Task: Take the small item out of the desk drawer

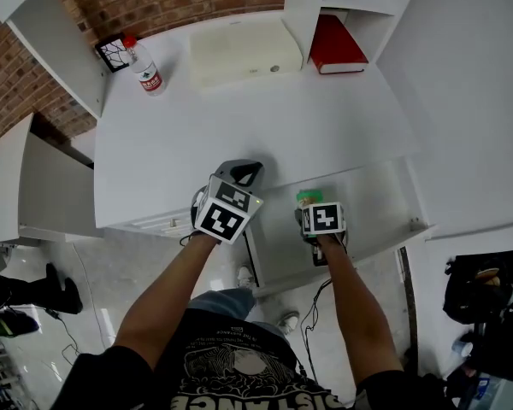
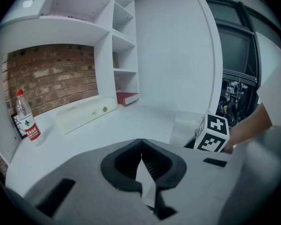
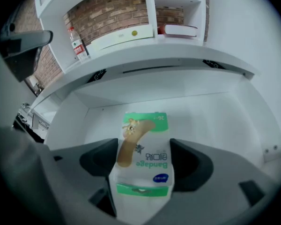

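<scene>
— Bandage box [image 3: 143, 172] sits clamped between my right gripper's [image 3: 144, 150] fingers [image 3: 189, 162], over the open drawer [image 3: 215, 118]. Beside it, my left gripper [image 2: 141, 149] is pinched closed on nothing above the desk [image 2: 131, 123].

— What could go wrong?

— Cardboard could slip, I judge, if I tilt it, or clip the desk edge beyond the fingers. Whether its base clears the drawer floor, I can't see.

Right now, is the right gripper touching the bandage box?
Touching. In the right gripper view, both jaws of the right gripper press against the sides of the bandage box, with no gap on either side.
</scene>
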`<state>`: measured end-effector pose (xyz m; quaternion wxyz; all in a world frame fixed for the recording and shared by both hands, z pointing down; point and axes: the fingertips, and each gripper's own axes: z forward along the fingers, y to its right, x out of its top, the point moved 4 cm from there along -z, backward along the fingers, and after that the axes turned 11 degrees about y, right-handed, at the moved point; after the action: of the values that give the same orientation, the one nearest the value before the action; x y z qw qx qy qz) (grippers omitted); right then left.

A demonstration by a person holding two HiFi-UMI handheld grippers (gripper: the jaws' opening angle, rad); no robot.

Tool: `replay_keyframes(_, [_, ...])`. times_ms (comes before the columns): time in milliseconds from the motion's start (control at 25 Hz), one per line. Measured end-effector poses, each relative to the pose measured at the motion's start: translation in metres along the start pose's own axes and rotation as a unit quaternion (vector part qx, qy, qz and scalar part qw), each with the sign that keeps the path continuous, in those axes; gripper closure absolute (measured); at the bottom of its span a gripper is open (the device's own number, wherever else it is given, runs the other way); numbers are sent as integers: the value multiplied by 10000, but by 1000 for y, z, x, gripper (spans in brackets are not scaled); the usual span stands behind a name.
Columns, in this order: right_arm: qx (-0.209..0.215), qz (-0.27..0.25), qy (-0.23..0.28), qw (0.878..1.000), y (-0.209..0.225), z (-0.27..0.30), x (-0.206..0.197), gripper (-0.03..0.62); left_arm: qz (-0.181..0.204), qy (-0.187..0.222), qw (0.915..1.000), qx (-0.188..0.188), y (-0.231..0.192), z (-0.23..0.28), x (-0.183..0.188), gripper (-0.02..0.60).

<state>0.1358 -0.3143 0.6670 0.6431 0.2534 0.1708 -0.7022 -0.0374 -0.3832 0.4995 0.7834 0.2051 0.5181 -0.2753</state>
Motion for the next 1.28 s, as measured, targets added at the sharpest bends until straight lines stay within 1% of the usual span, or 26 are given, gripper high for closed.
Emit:
replay_keyframes(120, [-3, 45, 145, 9999, 2, -14, 6, 246, -54, 59, 10000, 58, 3, -4, 3, 574])
replay_keyframes(360, [39, -35, 414, 9991, 2, -44, 20, 246, -91, 154, 9995, 247, 6, -21, 15, 574])
replay_keyframes(680, [128, -186, 860, 9960, -1, -87, 41, 246, -159, 318, 9984, 449, 26, -41, 32, 574])
replay_keyframes(1080, [284, -434, 1554, 9865, -6, -145, 70, 246, -213, 505, 9957, 745, 52, -72, 52, 574])
replay_keyframes(1280, [380, -519, 1946, 9788, -5, -178, 83, 246, -241, 577, 9936, 944, 65, -90, 59, 574])
